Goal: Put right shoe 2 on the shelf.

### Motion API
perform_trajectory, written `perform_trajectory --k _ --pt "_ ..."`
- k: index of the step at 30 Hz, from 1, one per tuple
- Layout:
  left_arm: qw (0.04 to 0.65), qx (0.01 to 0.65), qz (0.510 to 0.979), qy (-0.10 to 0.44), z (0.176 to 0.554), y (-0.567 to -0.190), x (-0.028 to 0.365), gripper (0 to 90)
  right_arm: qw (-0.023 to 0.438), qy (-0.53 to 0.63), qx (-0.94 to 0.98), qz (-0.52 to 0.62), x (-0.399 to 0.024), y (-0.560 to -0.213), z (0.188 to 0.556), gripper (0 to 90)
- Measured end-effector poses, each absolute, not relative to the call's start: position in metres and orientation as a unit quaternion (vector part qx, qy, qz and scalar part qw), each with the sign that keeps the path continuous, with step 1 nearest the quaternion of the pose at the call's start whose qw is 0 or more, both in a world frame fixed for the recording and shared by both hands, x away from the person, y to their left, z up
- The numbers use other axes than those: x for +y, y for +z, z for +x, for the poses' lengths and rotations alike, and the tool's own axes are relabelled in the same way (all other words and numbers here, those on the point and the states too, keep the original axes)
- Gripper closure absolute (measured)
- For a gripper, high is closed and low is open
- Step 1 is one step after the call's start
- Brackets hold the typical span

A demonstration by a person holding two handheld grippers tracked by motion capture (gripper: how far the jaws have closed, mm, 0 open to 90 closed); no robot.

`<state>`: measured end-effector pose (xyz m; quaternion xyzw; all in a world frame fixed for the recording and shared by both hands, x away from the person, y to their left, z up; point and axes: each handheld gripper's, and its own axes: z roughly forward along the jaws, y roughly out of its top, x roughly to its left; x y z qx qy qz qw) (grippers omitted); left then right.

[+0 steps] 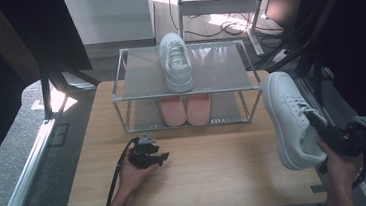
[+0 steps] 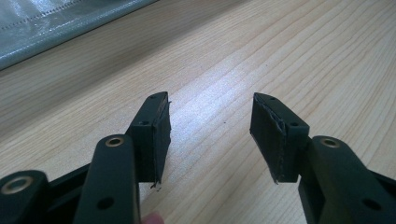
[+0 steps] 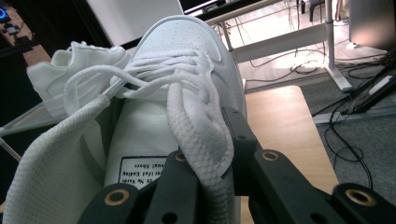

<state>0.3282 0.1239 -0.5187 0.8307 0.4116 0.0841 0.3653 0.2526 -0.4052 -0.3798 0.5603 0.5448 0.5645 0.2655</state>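
Off the worktop's right edge, the right tool (image 1: 324,130) was clenched on the white shoe's (image 1: 289,119) tongue, toe pointing toward the rack's top shelf (image 1: 218,70) up-left; the left tool (image 1: 151,155) rested released, farther off.

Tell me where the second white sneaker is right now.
In the high view, the white sneaker is at the right edge of the table, gripped by the right gripper, right of the shoe rack.
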Motion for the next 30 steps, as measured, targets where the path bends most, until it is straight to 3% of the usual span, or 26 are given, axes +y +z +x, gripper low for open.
perform_trajectory --k 30 --pt "0.369 0.409 0.830 0.083 0.328 -0.518 0.124 48.2 0.244 0.601 0.536 0.541 -0.363 -0.337 0.318 84.6"
